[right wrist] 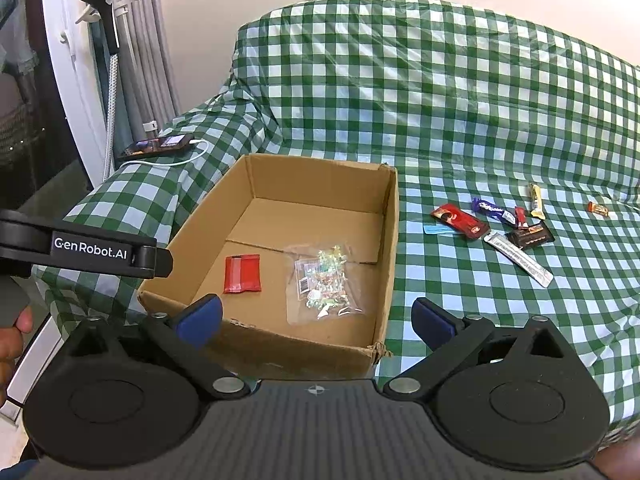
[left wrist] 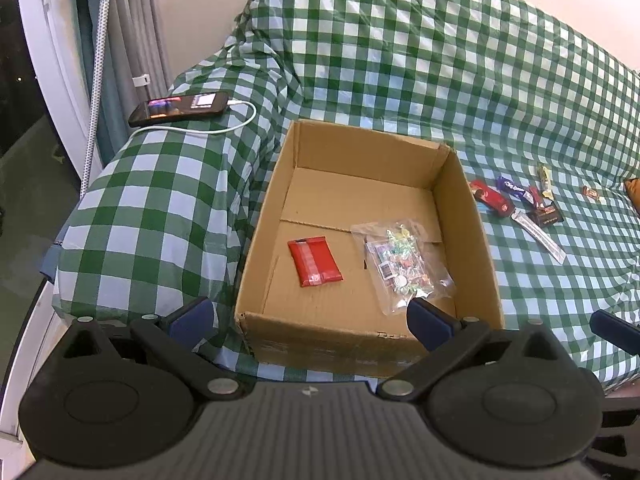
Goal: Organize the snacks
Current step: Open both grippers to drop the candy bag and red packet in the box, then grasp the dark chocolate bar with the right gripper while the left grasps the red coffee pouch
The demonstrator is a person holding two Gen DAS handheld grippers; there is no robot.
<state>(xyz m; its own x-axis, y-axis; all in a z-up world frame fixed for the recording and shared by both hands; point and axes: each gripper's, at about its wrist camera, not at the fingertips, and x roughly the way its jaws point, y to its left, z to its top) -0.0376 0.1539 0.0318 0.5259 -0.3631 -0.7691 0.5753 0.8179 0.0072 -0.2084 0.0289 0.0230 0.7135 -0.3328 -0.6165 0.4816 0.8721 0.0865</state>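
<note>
An open cardboard box point(left wrist: 468, 216) point(right wrist: 390, 240) sits on a green checked cover. Inside lie a red snack packet point(left wrist: 315, 261) point(right wrist: 242, 273) and a clear bag of candies point(left wrist: 402, 264) point(right wrist: 322, 284). Right of the box lies a cluster of snack bars: a red one point(left wrist: 491, 197) point(right wrist: 460, 220), a blue one point(left wrist: 514, 189) point(right wrist: 492, 210), a silver stick point(left wrist: 540, 236) point(right wrist: 518, 258), a dark packet point(right wrist: 530, 236). My left gripper point(left wrist: 310, 320) is open and empty above the box's near edge. My right gripper point(right wrist: 316, 318) is open and empty, also over the near edge.
A phone point(left wrist: 178, 109) point(right wrist: 158, 146) on a white charging cable lies on the covered armrest left of the box. A small orange candy point(right wrist: 598, 209) lies far right. A curtain and a white door frame stand at the left. The left gripper's body point(right wrist: 84, 250) shows at the right wrist view's left edge.
</note>
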